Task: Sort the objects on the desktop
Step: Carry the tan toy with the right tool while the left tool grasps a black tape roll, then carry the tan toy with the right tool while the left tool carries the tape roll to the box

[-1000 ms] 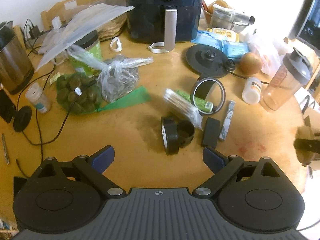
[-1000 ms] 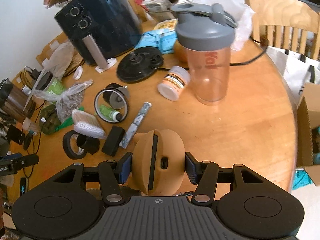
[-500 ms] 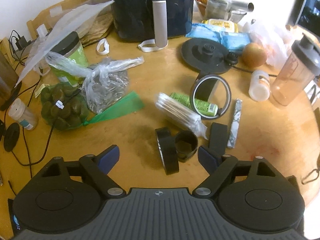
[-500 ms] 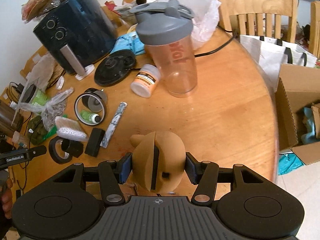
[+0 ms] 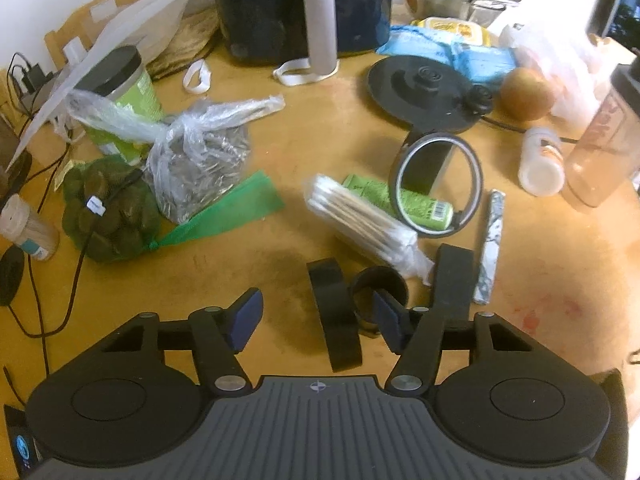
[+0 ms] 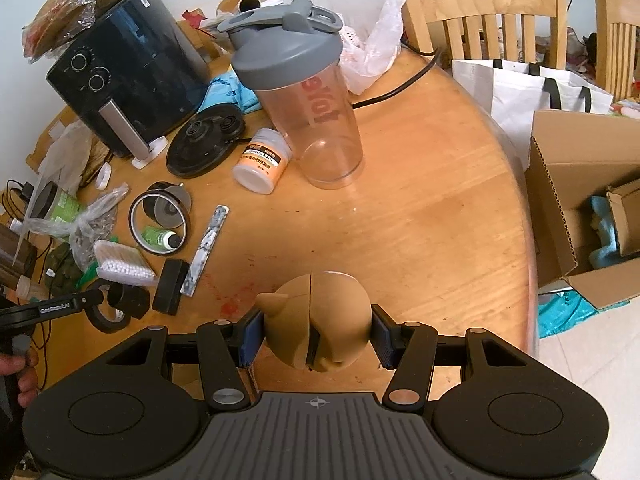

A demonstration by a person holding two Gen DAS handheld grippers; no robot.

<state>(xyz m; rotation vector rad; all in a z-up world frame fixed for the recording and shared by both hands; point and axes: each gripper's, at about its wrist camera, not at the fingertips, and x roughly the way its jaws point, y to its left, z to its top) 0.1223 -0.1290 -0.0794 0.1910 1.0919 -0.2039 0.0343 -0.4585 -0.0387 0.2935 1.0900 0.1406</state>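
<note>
Round wooden bench (image 6: 420,208) here is pretty packed, with a chair (image 6: 480,4) and an open cardboard box (image 6: 576,184) off past its far edge.

Your right gripper (image 6: 316,338) is pinching a tan, rounded plastic thing with little ears (image 6: 320,320); both blue pads are pressed flat on its sides, and it sits above the bare stretch of bench on the near side. Past it stand a clear shaker bottle with a grey lid (image 6: 308,100) and a small white pill bottle (image 6: 262,160) lying on its side just beside it.

Your left gripper (image 5: 316,316) is about half spread and its jaws have just been closing in. A black tape roll (image 5: 334,312) standing on edge sits between the pads, apart from the left pad. The right pad is down at the mouth of a small black cup (image 5: 380,284) that touches the roll; can't tell if it's actually pressing on anything yet. A black rectangular block (image 5: 454,280) lies right next to the cup, and a marbled grey stick (image 5: 490,248) lies alongside that.

Further back in the left wrist view you've got a bag of cotton swabs (image 5: 360,220), a green tube (image 5: 404,200) partly under a round black-rimmed mirror (image 5: 438,184), a net of dark green nuts (image 5: 108,216), a black kettle base (image 5: 420,92) and a dark air fryer (image 5: 300,4).
</note>
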